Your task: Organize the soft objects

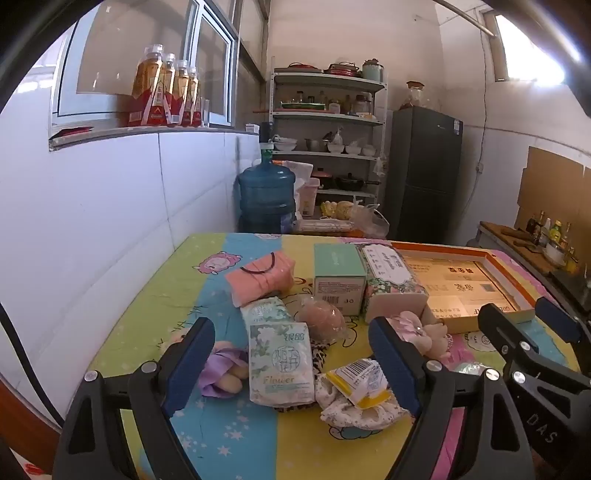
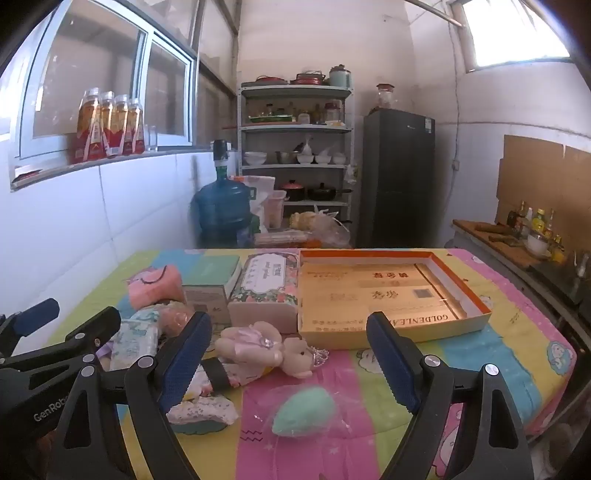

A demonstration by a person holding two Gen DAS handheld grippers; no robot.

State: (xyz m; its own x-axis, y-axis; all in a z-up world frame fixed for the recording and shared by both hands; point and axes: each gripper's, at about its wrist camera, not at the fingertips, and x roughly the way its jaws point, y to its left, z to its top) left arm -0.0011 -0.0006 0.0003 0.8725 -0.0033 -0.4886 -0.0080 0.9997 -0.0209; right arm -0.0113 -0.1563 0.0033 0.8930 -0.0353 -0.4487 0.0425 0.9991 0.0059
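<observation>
Striped tablecloth, green sponge only in right view; both grippers wide, empty.

Left hand-held gripper and right hand-held gripper gape wide, empty, tilted downward.

Daylight from high window up right of claws, blown out white. Second window up left, hazy glare. Room dim beyond; fridge murky. Fisheye bends edges, black vignette corners. Mild softness throughout.
</observation>
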